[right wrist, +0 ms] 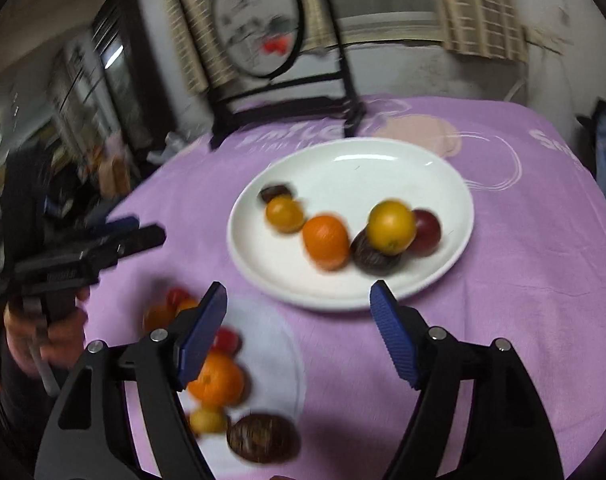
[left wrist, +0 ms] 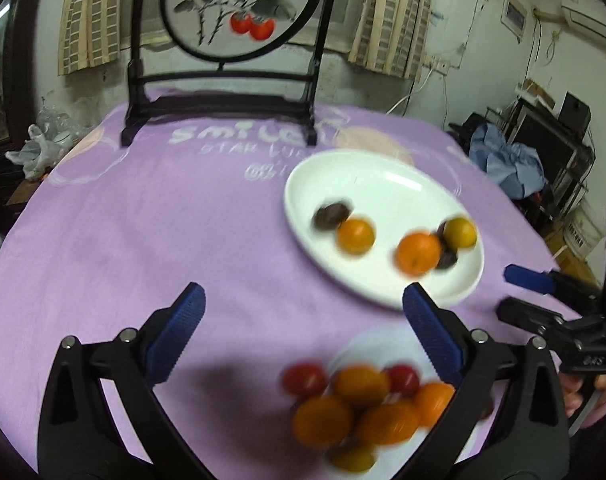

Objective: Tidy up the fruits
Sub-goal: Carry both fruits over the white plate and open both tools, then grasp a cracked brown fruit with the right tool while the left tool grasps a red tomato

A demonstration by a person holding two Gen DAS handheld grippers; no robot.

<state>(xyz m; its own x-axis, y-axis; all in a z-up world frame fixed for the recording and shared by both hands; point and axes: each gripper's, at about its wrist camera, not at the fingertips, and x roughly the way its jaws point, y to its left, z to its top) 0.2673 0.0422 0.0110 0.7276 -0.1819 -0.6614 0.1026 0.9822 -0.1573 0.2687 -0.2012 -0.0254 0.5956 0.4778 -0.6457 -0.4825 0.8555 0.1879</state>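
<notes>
- Left wrist view: my left hand-held gripper (left wrist: 303, 312) hangs with its jaws spread wide and nothing between them, above the purple tabletop (left wrist: 143, 220). Just below it lies the near pile of fruit (left wrist: 363, 408) on a pale small plate (left wrist: 379, 344): orange, red and one yellow piece, packed and touching.
- The risk I see here: the pile is heaped, so closing on one round piece could nudge its neighbours off the low rim and onto the cloth. The picture is smeared, so I could also misjudge my aim.
- The white plate (left wrist: 383, 184) farther off already carries a few pieces, orange, yellow and dark, loosely spread. The right hand-held gripper (left wrist: 515, 292) shows at the right edge, jaws apart.
- Right wrist view: my right hand-held gripper (right wrist: 299, 304) is also wide open and empty, just short of the white plate's (right wrist: 343, 160) near rim. On it an orange fruit (right wrist: 326, 242) sits near a yellow fruit (right wrist: 391, 227), which leans on a dark brown one (right wrist: 373, 256) and a dark red one (right wrist: 427, 232).
- The yellow fruit looks perched; a bump or a dropped piece might send it rolling.
- The near pile (right wrist: 219, 376) lies low left, partly hidden behind my left finger; a dark wrinkled fruit (right wrist: 263, 436) sits at its edge, close to slipping off.
</notes>
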